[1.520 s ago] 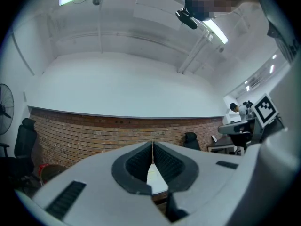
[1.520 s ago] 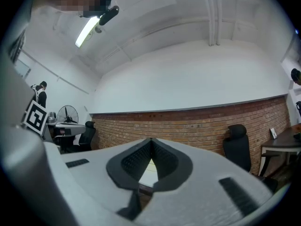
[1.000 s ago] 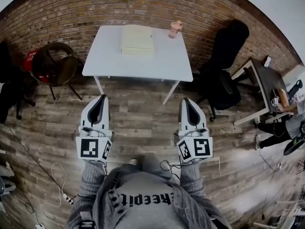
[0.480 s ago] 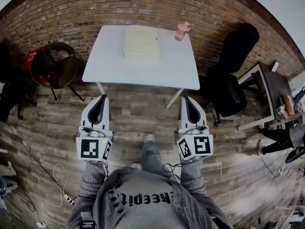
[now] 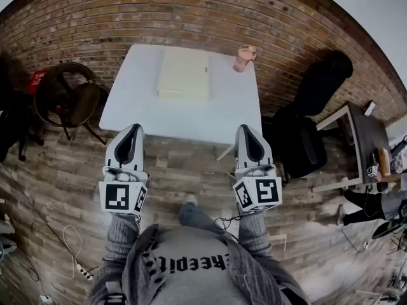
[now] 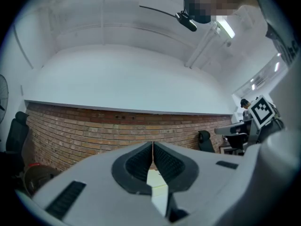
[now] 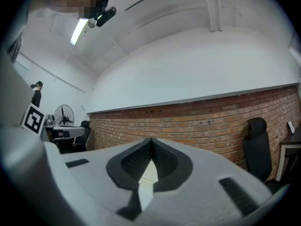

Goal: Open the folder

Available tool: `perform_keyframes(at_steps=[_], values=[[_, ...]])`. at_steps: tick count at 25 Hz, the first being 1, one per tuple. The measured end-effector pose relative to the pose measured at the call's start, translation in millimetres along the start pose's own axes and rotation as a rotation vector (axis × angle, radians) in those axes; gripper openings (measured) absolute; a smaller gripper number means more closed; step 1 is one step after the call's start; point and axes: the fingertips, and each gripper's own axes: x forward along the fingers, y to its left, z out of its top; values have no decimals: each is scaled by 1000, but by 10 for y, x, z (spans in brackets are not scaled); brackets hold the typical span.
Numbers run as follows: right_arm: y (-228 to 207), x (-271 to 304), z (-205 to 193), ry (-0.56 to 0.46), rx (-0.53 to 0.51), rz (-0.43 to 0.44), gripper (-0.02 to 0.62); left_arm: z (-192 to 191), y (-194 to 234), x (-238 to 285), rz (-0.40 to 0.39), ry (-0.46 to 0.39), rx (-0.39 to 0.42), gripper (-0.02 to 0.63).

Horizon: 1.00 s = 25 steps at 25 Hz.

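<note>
Both pairs of jaws are clenched on nothing. The left gripper (image 6: 152, 146) and right gripper (image 7: 150, 142) are carried side by side ahead of the person. Over the past second the white table (image 5: 137, 110) has drawn closer, and its near edge now lines up with the gripper tips in the head view. The pale yellow folder (image 5: 184, 74) lies closed on the table's far half, well apart from both grippers, with a pink cup (image 5: 245, 58) to its right. The approach looks nearly done, but the opening has not begun.
</note>
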Motion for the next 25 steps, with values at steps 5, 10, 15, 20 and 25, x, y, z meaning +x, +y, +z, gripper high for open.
perform_keyframes(at_steps=[5, 10, 15, 20, 25], values=[[-352, 393, -43, -6, -1, 25, 5, -75, -55, 484, 19, -5, 5, 11], [-695, 694, -81, -19, 8, 52, 5, -92, -169, 906, 37, -19, 17, 11], [-918, 953, -180, -21, 38, 71, 5, -145, -227, 1159, 53, -15, 37, 11], [-952, 1161, -303, -4, 63, 101, 5, -193, -162, 1301, 76, 2, 56, 11], [-942, 1431, -415, 14, 62, 103, 5, -359, -25, 1507, 61, 24, 53, 11]])
